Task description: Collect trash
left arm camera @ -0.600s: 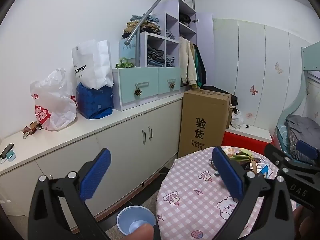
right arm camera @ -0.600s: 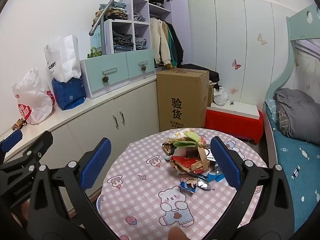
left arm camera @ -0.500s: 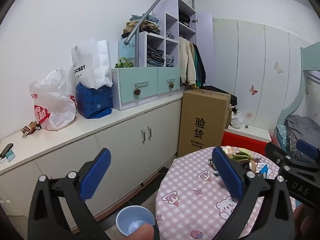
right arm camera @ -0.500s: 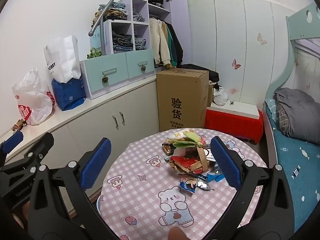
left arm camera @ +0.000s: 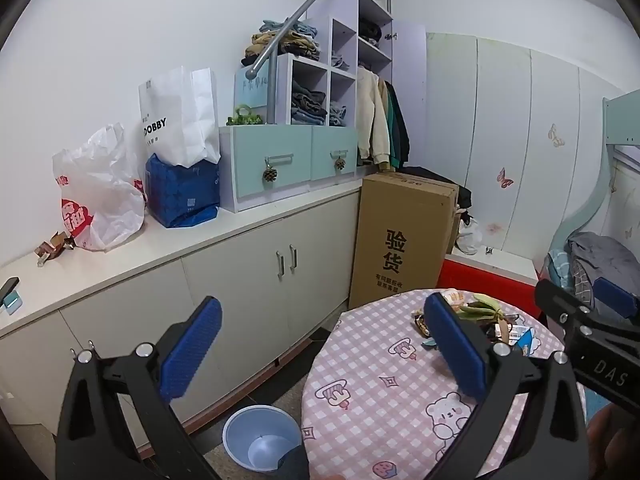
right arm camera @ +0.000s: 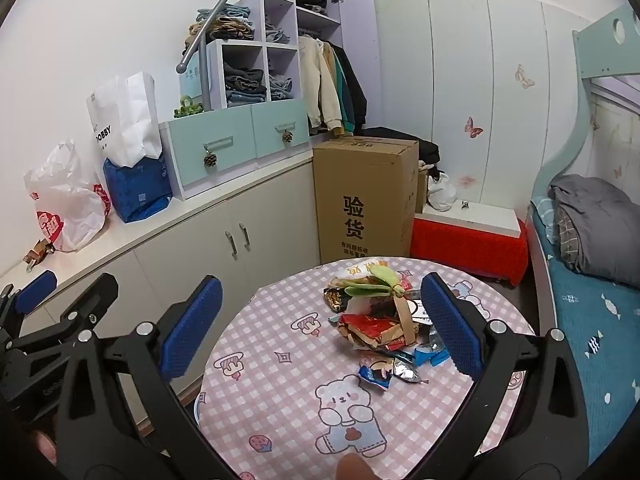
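— Looking at both views, why do you think the grippers sit where they do?

— Both are held above the near edge of the round table [right arm camera: 280, 380], tilted a little downward. The right gripper [right arm camera: 320, 320] has its jaws spread wide with nothing between them, and in its view the trash pile [right arm camera: 380, 320] shows right in the gap. My guess is it is being lined up for a first pick. The left gripper [left arm camera: 324, 348] is equally wide and empty, off toward the left edge of the table.

— And where would the trash go?

— Probably the blue bin [left arm camera: 262, 436], at the bottom centre of the left view, on the floor just beside the table. It looks empty, so I judge nothing has been collected yet.

— What is in the pile?

— Crumpled wrappers, red, blue and silver, with a green leafy scrap on top, heaped on the far right part of the checked cloth. Any print on them is too small to read.

— Any writing you can read?

— The cardboard box [right arm camera: 364, 196] behind the table carries the large characters 验货; the smaller lines beneath are illegible. The white paper bag [left arm camera: 178, 116], upper left on the counter [left arm camera: 120, 264], shows "DOBBY", possibly cut off at the start. In the left view's lower right, the other gripper's body reads "DAS".
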{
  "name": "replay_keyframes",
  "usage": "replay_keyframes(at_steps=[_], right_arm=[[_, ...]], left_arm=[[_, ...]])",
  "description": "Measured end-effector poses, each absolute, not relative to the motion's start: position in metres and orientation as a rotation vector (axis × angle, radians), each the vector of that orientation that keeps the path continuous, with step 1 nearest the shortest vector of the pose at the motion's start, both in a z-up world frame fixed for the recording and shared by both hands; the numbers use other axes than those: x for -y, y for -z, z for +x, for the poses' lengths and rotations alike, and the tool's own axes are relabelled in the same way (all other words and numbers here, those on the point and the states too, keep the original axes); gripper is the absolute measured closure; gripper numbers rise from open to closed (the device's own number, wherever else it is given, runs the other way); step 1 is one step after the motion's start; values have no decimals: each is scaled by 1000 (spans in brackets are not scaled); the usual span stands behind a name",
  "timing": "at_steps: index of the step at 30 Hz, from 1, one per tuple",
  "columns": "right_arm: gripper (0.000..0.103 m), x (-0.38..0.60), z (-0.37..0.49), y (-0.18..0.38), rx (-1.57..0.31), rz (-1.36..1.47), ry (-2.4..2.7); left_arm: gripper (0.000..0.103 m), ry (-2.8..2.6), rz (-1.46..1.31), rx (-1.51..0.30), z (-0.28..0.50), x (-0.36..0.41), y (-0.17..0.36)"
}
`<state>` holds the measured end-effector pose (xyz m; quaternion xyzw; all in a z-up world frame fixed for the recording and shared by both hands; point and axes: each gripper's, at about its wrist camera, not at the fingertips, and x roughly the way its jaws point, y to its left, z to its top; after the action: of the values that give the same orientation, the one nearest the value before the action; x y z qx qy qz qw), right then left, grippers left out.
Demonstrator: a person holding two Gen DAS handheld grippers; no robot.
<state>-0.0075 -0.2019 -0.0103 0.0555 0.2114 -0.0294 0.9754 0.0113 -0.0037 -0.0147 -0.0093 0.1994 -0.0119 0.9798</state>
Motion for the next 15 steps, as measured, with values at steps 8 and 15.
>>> replay_keyframes(at_steps=[8, 15], right_arm=[[6, 205, -4, 11, -431, 113, 59], [6, 209, 0, 16, -438, 116, 57]], left_arm=[[4, 31, -15, -407, 16, 7, 17], [4, 32, -14, -405, 20, 9, 18]])
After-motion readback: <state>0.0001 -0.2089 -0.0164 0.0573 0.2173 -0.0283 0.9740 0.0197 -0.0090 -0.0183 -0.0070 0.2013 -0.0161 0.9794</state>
